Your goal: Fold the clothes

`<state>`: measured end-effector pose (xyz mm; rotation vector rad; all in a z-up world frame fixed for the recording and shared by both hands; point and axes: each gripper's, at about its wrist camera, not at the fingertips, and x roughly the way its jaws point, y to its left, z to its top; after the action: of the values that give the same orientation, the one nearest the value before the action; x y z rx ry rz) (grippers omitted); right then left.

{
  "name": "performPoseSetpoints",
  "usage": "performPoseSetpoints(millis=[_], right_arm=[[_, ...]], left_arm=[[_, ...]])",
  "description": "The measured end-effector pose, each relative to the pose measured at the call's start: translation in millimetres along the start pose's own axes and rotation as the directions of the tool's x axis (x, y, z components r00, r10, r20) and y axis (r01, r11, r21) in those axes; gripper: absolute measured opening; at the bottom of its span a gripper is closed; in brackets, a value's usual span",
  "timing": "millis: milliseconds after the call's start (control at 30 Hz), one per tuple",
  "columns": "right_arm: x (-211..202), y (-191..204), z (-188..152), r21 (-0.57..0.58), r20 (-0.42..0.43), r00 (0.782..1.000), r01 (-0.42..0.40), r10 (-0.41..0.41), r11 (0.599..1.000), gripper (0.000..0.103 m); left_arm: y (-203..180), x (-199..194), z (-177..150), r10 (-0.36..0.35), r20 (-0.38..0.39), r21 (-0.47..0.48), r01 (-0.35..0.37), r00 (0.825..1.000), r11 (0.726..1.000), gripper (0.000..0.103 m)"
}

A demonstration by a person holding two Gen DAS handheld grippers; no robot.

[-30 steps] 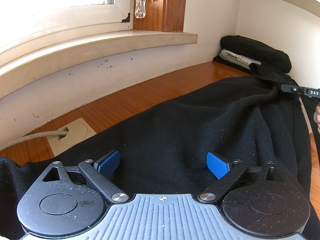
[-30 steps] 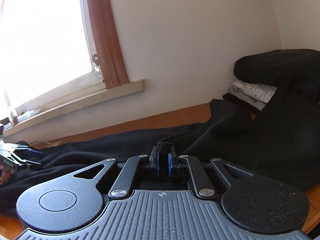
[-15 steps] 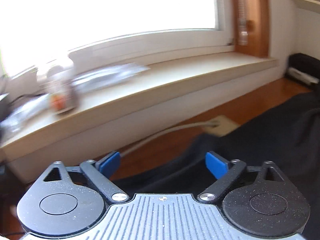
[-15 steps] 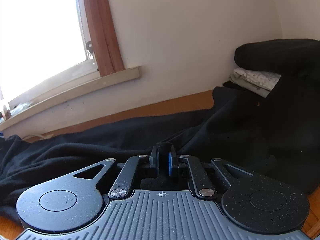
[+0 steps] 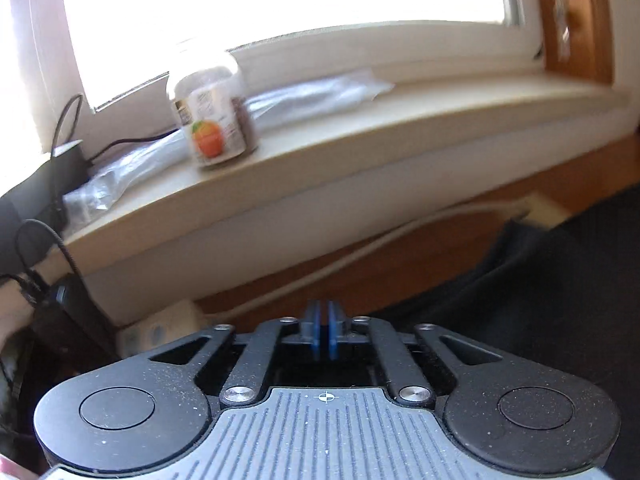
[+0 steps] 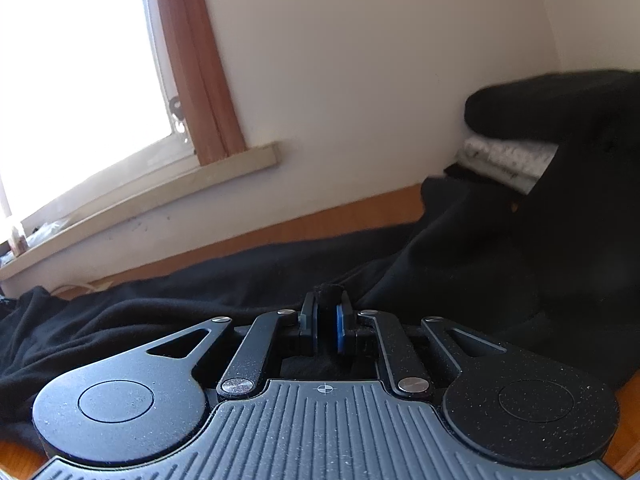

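Two grippers are seen. The right gripper [image 6: 326, 330] is clamped on a fold of the black garment [image 6: 248, 280], which is spread over the wooden floor [image 6: 360, 208] toward the stacked clothes [image 6: 516, 156] far right. The left gripper [image 5: 322, 334] is closed, nothing visible between its pads, near the windowsill [image 5: 360, 128] bearing a jar [image 5: 212, 120].

Black garment [image 6: 240, 280] on an orange-brown wooden floor [image 6: 320, 216]. Black gripper bodies with blue pads: left gripper [image 5: 322, 334], right gripper [image 6: 327, 326]. Cream windowsill [image 5: 360, 128]; reddish-brown window frame [image 6: 196, 64]; jar [image 5: 214, 120] with white label bearing an orange fruit; white speckled folded cloth [image 6: 508, 158].
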<state>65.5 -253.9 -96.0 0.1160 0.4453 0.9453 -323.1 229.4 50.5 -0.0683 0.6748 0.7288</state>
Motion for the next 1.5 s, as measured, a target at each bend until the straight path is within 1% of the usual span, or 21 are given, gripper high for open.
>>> performPoseSetpoints(millis=[33, 67, 133, 200, 267, 367, 433, 467, 533, 600, 733, 767, 833, 967, 1100, 1267, 1333, 1367, 1433, 1467, 1500], right_arm=[[-5, -4, 5, 0.007, 0.022, 1.0, 0.009, -0.009, 1.0, 0.009], [-12, -9, 12, 0.011, 0.047, 0.999, 0.025, -0.025, 1.0, 0.009], [-28, -22, 32, 0.002, 0.097, 0.992, 0.075, -0.075, 0.997, 0.008], [-47, -36, 56, -0.022, 0.139, 0.981, 0.136, -0.132, 0.99, 0.008], [-67, -52, 83, -0.059, 0.186, 0.959, 0.228, -0.214, 0.972, 0.007], [-90, -84, 121, -0.068, 0.226, 0.915, 0.356, -0.333, 0.932, 0.006], [-102, -106, 144, -0.07, 0.24, 0.887, 0.421, -0.394, 0.904, 0.006], [-106, -114, 152, -0.077, 0.243, 0.874, 0.45, -0.421, 0.89, 0.006], [-114, -125, 161, -0.069, 0.244, 0.86, 0.476, -0.448, 0.877, 0.006], [-117, -132, 158, -0.063, 0.222, 0.864, 0.476, -0.452, 0.877, 0.006], [-110, -147, 129, -0.064, 0.142, 0.879, 0.468, -0.456, 0.882, 0.006], [-108, -150, 121, -0.062, 0.126, 0.88, 0.468, -0.458, 0.882, 0.006], [-106, -158, 109, -0.031, 0.097, 0.885, 0.46, -0.455, 0.887, 0.006], [-97, -165, 97, 0.013, 0.068, 0.89, 0.451, -0.451, 0.892, 0.007], [-92, -147, 101, 0.022, 0.101, 0.911, 0.4, -0.4, 0.916, 0.007], [-80, -85, 116, -0.049, 0.155, 0.956, 0.258, -0.248, 0.965, 0.007], [-78, -53, 117, -0.085, 0.166, 0.973, 0.177, -0.161, 0.981, 0.007], [-78, -34, 113, -0.103, 0.16, 0.982, 0.116, -0.098, 0.988, 0.007], [-72, 3, 100, -0.132, 0.118, 0.992, -0.022, 0.037, 0.991, 0.007], [-68, 18, 89, -0.144, 0.086, 0.993, -0.073, 0.086, 0.987, 0.007], [-62, 27, 74, -0.154, 0.04, 0.993, -0.103, 0.11, 0.983, 0.007]], left_arm=[[-4, -6, 2, -0.027, 0.021, -0.013, 0.027, 0.999, 1.0, 0.026], [-12, -12, 5, -0.046, 0.048, -0.01, 0.047, 0.998, 0.999, 0.03], [-35, -22, 11, -0.074, 0.088, 0.024, 0.072, 0.993, 0.997, 0.043], [-63, -26, 18, -0.14, 0.109, 0.062, 0.134, 0.984, 0.989, 0.048], [-92, -28, 25, -0.214, 0.119, 0.098, 0.203, 0.97, 0.974, 0.051], [-129, -25, 32, -0.321, 0.11, 0.134, 0.306, 0.941, 0.943, 0.055], [-154, -23, 36, -0.379, 0.098, 0.159, 0.361, 0.92, 0.919, 0.056], [-164, -22, 37, -0.393, 0.091, 0.172, 0.374, 0.915, 0.911, 0.056], [-183, -19, 39, -0.421, 0.076, 0.197, 0.4, 0.904, 0.895, 0.058], [-194, -15, 35, -0.45, 0.059, 0.209, 0.43, 0.891, 0.878, 0.061], [-211, -4, 25, -0.497, 0.019, 0.232, 0.48, 0.867, 0.846, 0.062], [-214, -2, 23, -0.495, 0.006, 0.241, 0.479, 0.869, 0.844, 0.062], [-219, 4, 22, -0.491, -0.018, 0.252, 0.479, 0.871, 0.841, 0.07], [-221, 18, 19, -0.489, -0.049, 0.239, 0.485, 0.871, 0.841, 0.07], [-219, 28, 19, -0.496, -0.05, 0.197, 0.496, 0.867, 0.846, 0.071], [-218, 29, 16, -0.496, -0.04, 0.195, 0.494, 0.867, 0.848, 0.075], [-218, 28, 16, -0.492, -0.037, 0.196, 0.489, 0.87, 0.85, 0.075], [-218, 28, 15, -0.492, -0.037, 0.194, 0.489, 0.87, 0.85, 0.076], [-218, 28, 15, -0.493, -0.035, 0.189, 0.49, 0.869, 0.851, 0.076], [-218, 28, 16, -0.492, -0.036, 0.189, 0.49, 0.87, 0.851, 0.076], [-218, 28, 16, -0.491, -0.035, 0.188, 0.488, 0.87, 0.852, 0.076]])
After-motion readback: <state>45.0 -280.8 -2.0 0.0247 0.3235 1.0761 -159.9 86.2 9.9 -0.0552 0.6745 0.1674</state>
